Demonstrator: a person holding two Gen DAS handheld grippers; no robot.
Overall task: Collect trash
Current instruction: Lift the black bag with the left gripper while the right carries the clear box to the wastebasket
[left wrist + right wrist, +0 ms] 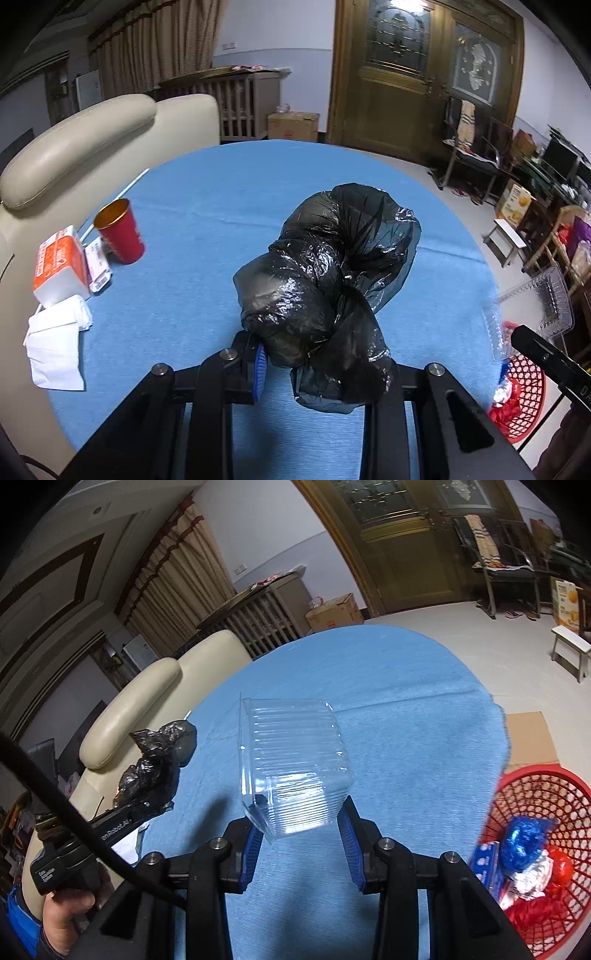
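Note:
My left gripper (317, 369) is shut on a crumpled black plastic bag (325, 280) and holds it above the blue table (207, 221); the bag also shows in the right wrist view (159, 760). My right gripper (301, 834) is shut on a clear plastic container (295, 760) and holds it tilted above the table; the container also shows at the right edge of the left wrist view (535, 314). A red mesh basket (535, 797) stands on the floor at the right with blue, red and silver trash inside.
On the table's left lie a red cup (120, 230), an orange-and-white carton (59, 266), a white straw (110, 206) and white paper (55, 347). A beige leather chair (74, 147) stands by the table's left side. Flat cardboard (532, 738) lies behind the basket.

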